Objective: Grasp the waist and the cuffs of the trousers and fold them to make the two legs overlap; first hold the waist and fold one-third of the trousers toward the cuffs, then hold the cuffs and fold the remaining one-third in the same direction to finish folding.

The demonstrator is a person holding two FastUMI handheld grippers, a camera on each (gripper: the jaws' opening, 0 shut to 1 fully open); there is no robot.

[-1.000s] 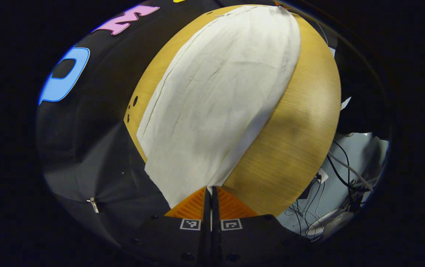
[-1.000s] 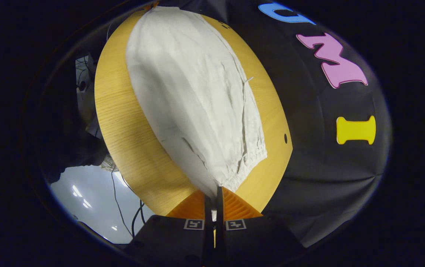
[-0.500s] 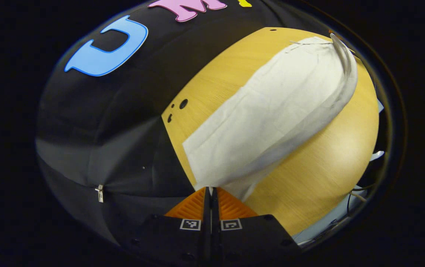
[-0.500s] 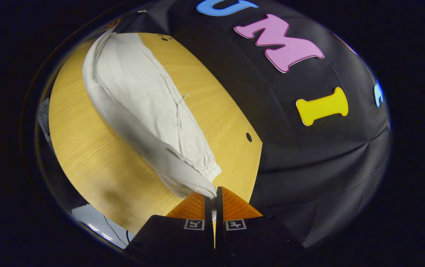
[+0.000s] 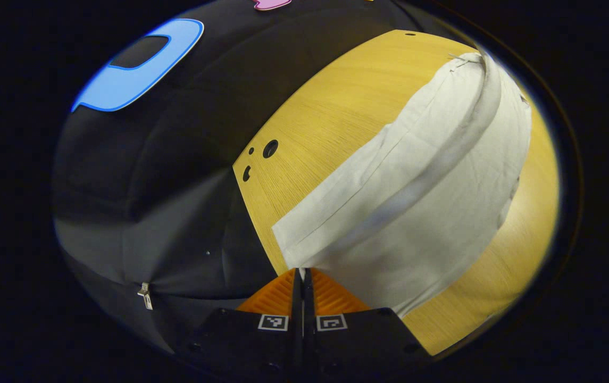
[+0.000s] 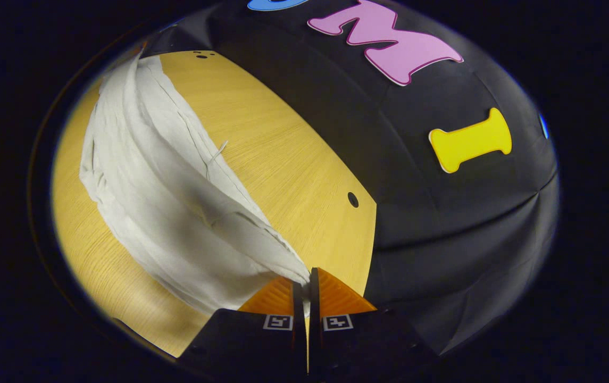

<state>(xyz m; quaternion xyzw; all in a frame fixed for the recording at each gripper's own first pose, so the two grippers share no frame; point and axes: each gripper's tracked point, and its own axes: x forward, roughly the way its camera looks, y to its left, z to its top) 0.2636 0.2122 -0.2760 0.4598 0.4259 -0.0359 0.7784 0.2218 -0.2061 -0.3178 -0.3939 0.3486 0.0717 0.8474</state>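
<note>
The first step looks to be in hand: laying one leg of the pale off-white cloth trousers over the other on the yellow wooden bench. The next move likely calls for lowering the lifted edge flush onto the far leg. The left claw is closed tight, pinching a cuff corner. The right claw is likewise clamped on the gathered waist end.

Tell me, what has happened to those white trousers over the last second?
Both grippers, left gripper and right gripper, carried the near edge of the trousers up and over toward the far side, so the flat cloth now doubles into a long fold. Both pairs of jaws stayed clamped on fabric; the table is unchanged.
</note>
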